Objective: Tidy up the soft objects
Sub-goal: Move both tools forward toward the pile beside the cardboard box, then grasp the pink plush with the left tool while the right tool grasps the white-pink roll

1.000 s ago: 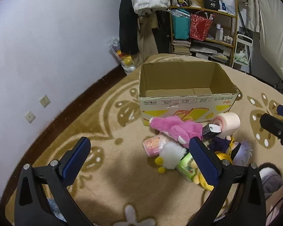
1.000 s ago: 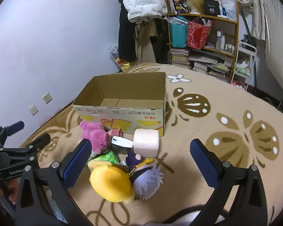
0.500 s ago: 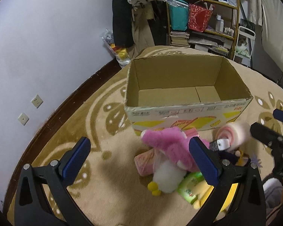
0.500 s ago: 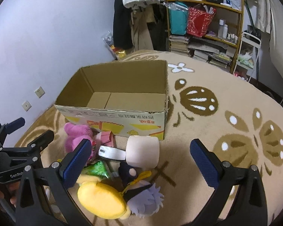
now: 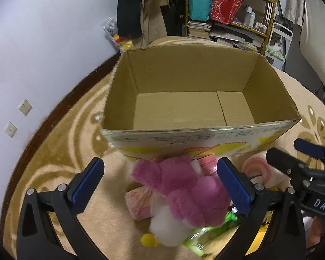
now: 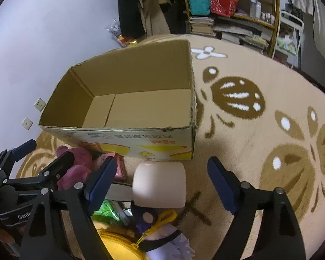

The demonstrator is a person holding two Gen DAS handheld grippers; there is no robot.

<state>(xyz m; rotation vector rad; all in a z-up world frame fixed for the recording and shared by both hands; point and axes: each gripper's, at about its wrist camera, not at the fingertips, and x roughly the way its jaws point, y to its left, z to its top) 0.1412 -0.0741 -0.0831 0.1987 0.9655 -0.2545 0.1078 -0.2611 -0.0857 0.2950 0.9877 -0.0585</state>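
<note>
An open, empty cardboard box (image 5: 197,127) stands on the carpet; it also shows in the right wrist view (image 6: 127,130). A pile of soft things lies in front of it. My left gripper (image 5: 160,186) is open, its jaws either side of a pink and white plush (image 5: 184,186). My right gripper (image 6: 162,177) is open, its jaws either side of a pale pink roll-shaped cushion (image 6: 160,186). Below the cushion lie a purple-haired plush doll (image 6: 162,238) and a yellow plush (image 6: 117,247). The pink plush (image 6: 75,164) shows at left, behind the left gripper.
A pink packet (image 5: 138,201) and a green packet (image 5: 205,238) lie in the pile. A patterned beige carpet (image 6: 260,130) covers the floor. A cluttered shelf (image 5: 231,13) and hanging clothes (image 5: 140,10) stand behind the box. A wall (image 5: 43,54) is at left.
Both grippers have moved forward and down towards the pile and the box. The pink plush now lies between the left jaws, the pale cushion between the right jaws.
</note>
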